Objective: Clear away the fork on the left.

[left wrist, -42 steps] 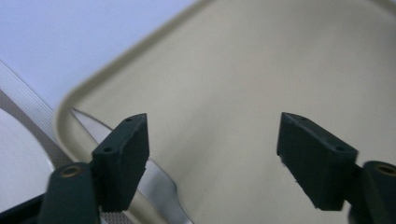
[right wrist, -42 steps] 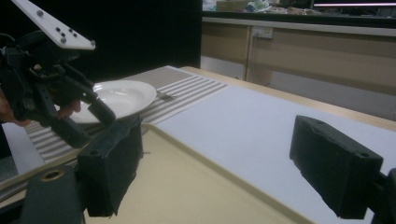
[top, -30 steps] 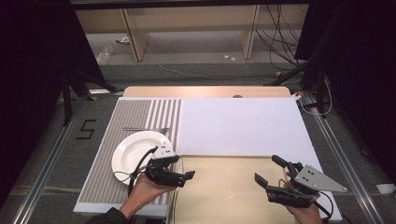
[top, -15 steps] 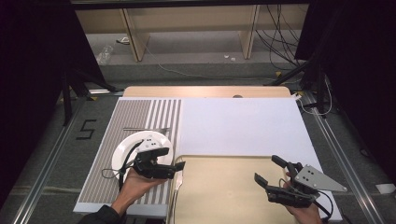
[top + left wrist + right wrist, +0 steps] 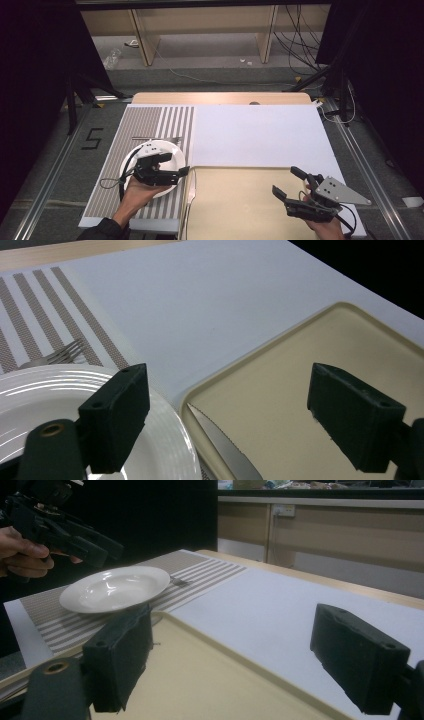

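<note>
While hovering over the plate (image 5: 150, 167) at lower left of the high view, left gripper (image 5: 183, 171) gapes wide, empty, aimed at the knife (image 5: 225, 452) along the tray's (image 5: 240, 210) left rim. Right gripper (image 5: 285, 182), lower right over the tray, equally wide, empty. Probably the approach; next, lower, straddle the blade, close.

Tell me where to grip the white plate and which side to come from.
Grip the plate by its raised rim on the near right edge, beside the open left gripper. The rim flares up off the striped mat, so one jaw can probably slip under it.
</note>
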The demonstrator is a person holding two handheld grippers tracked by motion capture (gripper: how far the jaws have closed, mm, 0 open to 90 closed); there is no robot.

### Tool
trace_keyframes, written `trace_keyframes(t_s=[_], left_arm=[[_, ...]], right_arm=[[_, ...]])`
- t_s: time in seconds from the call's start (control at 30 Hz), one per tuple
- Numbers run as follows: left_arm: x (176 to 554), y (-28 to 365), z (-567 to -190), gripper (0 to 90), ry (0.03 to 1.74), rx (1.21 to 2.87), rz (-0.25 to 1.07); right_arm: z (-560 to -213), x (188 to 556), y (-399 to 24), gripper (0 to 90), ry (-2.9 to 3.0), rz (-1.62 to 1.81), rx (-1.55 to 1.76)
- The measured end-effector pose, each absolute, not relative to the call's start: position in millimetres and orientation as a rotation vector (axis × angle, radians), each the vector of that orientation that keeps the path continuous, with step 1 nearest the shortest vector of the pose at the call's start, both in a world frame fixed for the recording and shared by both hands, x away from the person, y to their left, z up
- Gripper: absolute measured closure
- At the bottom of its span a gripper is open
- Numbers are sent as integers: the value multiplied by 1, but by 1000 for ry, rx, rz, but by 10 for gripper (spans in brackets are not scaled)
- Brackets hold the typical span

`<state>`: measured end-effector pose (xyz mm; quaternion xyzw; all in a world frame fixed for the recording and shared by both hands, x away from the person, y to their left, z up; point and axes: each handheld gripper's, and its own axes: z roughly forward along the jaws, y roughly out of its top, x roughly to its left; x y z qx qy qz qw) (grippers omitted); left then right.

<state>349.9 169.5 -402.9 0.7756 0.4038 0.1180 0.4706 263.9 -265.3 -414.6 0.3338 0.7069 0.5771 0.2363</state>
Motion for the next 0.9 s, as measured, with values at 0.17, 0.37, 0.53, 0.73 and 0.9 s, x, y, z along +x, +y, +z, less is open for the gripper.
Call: trace_keyframes(t_s=[0.17,0.37,0.53,0.73,0.9], left_arm=[[352,177,-399,169,997,1891,306],[355,184,-398,169,1007,1895,322],[358,190,-395,169,1007,1907,346],[362,200,-389,169,1013,1969,423],[373,211,-385,169,1021,2004,431]], right_arm=[[-415,265,-265,180,1940,1579,907],[-415,264,-266,180,1934,1582,910],[-414,264,-264,180,1936,1572,903],[-414,264,-265,179,1931,1567,907],[-415,264,-264,180,1935,1556,903]])
